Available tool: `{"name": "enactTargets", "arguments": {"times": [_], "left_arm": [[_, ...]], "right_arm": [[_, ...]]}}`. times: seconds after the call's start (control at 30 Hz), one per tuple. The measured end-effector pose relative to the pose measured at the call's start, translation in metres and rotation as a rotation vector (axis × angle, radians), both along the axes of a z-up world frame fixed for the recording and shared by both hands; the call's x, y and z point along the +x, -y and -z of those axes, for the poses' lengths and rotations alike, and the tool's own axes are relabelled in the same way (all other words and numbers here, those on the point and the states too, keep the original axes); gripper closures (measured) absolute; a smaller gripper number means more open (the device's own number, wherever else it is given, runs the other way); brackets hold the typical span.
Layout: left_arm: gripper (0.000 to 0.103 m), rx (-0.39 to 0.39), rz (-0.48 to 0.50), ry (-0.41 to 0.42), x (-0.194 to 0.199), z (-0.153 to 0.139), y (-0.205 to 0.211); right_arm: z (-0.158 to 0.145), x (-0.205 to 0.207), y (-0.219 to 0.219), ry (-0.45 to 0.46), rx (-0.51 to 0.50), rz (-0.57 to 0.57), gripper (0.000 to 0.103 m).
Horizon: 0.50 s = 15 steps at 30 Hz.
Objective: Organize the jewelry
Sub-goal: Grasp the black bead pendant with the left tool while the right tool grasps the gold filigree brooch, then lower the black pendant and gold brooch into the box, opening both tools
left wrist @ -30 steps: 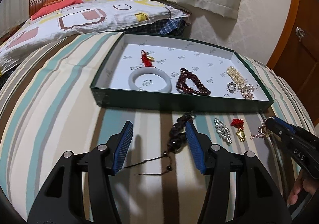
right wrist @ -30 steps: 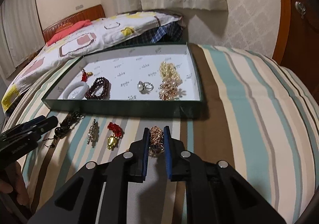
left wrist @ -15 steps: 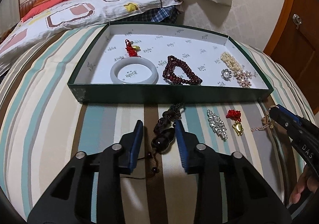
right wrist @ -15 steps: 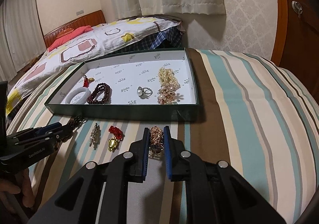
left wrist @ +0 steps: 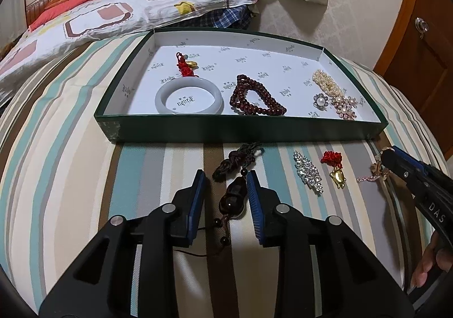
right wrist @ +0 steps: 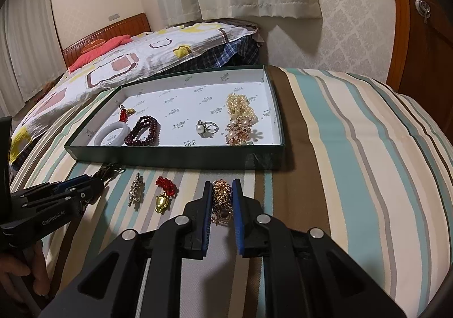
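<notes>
A green tray point(left wrist: 240, 131) with a white floor lies on the striped bedspread and holds a pale bangle point(left wrist: 188, 95), a dark red bead bracelet point(left wrist: 256, 95), a red knot charm point(left wrist: 184, 66), a pearl ring point(left wrist: 320, 100) and pearl pieces point(left wrist: 328, 83). In front of it lie a dark pendant on a cord point(left wrist: 233, 196), a crystal brooch point(left wrist: 308, 170) and a red-and-gold charm point(left wrist: 335, 168). My left gripper point(left wrist: 226, 185) is partly closed around the dark pendant, its pads close beside it. My right gripper point(right wrist: 222, 196) is shut on a gold chain piece point(right wrist: 222, 199).
The tray point(right wrist: 175, 152) sits near the bedspread's far edge. A patterned pillow point(left wrist: 99, 15) and bedding lie behind left. A wooden door point(right wrist: 424, 34) stands at the right. The striped bedspread point(right wrist: 354, 148) extends right of the tray.
My left gripper moved forward over the dark pendant and its fingers narrowed around it. My right gripper stayed shut on the gold chain and rose a little.
</notes>
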<state>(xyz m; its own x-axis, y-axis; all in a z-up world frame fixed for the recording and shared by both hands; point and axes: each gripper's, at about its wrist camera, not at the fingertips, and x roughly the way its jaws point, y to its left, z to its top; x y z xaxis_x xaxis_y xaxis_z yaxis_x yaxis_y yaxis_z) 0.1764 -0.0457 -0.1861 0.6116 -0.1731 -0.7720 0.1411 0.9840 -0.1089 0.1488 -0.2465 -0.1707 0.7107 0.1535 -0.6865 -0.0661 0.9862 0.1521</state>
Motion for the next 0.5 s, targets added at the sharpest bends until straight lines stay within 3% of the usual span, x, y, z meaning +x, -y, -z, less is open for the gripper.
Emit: {"name": "enactTargets", "arguments": {"times": [0.07,0.5], "left_arm": [[0.086,-0.007,0.009,-0.002,0.000,0.000,0.000],[0.087,-0.017,-0.026,0.075,-0.009,-0.012,-0.006]], "right_arm": [[0.000,-0.001,-0.001,0.000,0.001,0.000,0.088],[-0.007,-0.003,-0.005,0.029,0.005,-0.011,0.088]]}}
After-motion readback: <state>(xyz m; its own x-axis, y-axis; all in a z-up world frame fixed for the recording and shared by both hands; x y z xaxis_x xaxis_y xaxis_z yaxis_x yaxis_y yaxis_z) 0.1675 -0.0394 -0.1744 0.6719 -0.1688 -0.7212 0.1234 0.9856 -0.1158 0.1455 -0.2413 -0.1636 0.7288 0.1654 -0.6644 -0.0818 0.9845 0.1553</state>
